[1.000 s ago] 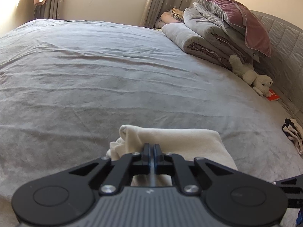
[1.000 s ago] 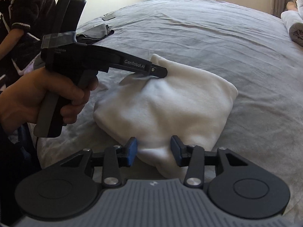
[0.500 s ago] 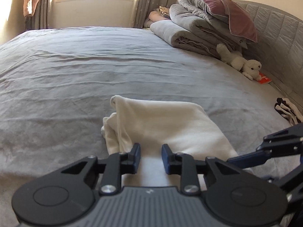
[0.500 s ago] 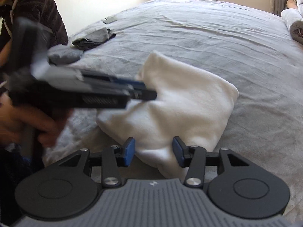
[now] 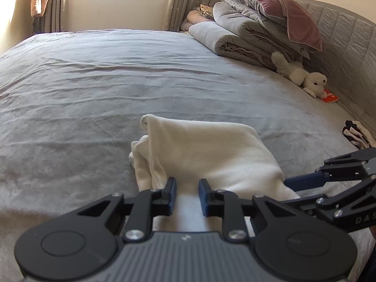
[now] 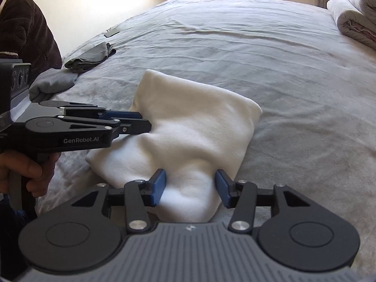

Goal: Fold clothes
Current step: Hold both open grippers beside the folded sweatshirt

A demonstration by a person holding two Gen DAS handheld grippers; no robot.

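Note:
A folded cream-white garment (image 5: 206,155) lies on the grey bed (image 5: 94,82); it also shows in the right wrist view (image 6: 195,127). My left gripper (image 5: 187,196) is open, its blue pads either side of the garment's near edge, holding nothing. It shows from the side in the right wrist view (image 6: 141,122), at the garment's left edge. My right gripper (image 6: 190,186) is open, its pads straddling the garment's near bulge without closing on it. In the left wrist view its fingers (image 5: 305,181) reach in from the right.
Rolled grey blankets and a mauve pillow (image 5: 270,23) are stacked at the headboard, with a white plush toy (image 5: 303,77) and a red item beside them. Grey clothes (image 6: 89,58) lie near the bed's left edge. A dark-and-white garment (image 5: 354,134) lies at right.
My left gripper opened, let go of the garment and drew back and lower. The garment now lies flat. My right gripper stayed open in place.

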